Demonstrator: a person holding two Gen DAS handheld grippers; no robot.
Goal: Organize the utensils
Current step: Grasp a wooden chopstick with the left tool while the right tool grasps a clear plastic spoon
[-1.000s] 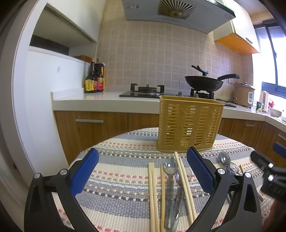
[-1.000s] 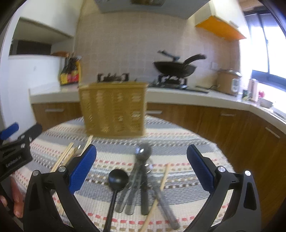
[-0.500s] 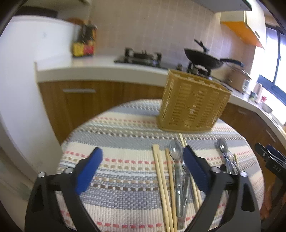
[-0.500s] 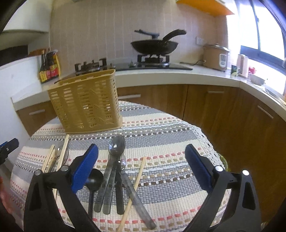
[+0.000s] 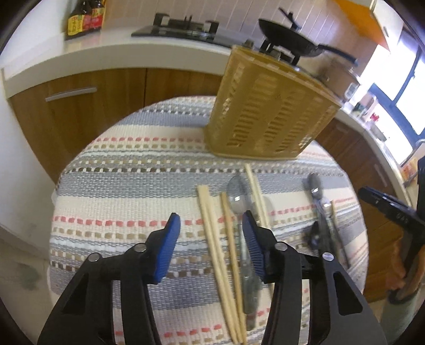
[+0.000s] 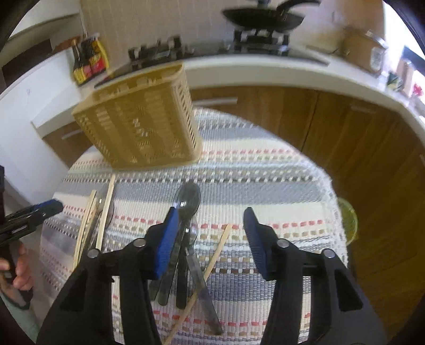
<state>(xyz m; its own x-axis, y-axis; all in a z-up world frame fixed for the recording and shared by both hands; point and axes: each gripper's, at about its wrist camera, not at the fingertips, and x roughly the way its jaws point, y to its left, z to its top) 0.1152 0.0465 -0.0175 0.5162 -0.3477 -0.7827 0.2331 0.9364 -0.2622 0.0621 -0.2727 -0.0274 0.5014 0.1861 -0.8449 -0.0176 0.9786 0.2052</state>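
A yellow slotted utensil basket (image 5: pixel 268 119) stands at the far side of the round table; it also shows in the right wrist view (image 6: pixel 140 124). Several wooden chopsticks (image 5: pixel 212 233) and a clear-handled metal spoon (image 5: pixel 239 201) lie below my open, empty left gripper (image 5: pixel 211 225). A pile of dark spoons (image 6: pixel 186 201) and one chopstick (image 6: pixel 212 262) lie below my open, empty right gripper (image 6: pixel 209 223). That pile also shows in the left wrist view (image 5: pixel 318 212). Both grippers hover above the table.
The table carries a striped woven cloth (image 5: pixel 132 185). Wooden cabinets (image 6: pixel 345 127) and a white counter ring the far side, with a hob, a black wok (image 5: pixel 292 37) and sauce bottles (image 5: pixel 85 16). A yellow-green object (image 6: pixel 348 220) sits past the table's right edge.
Both grippers have risen and tilted down, so the utensils now lie under the fingers. The jaws stay open and nothing was picked up.
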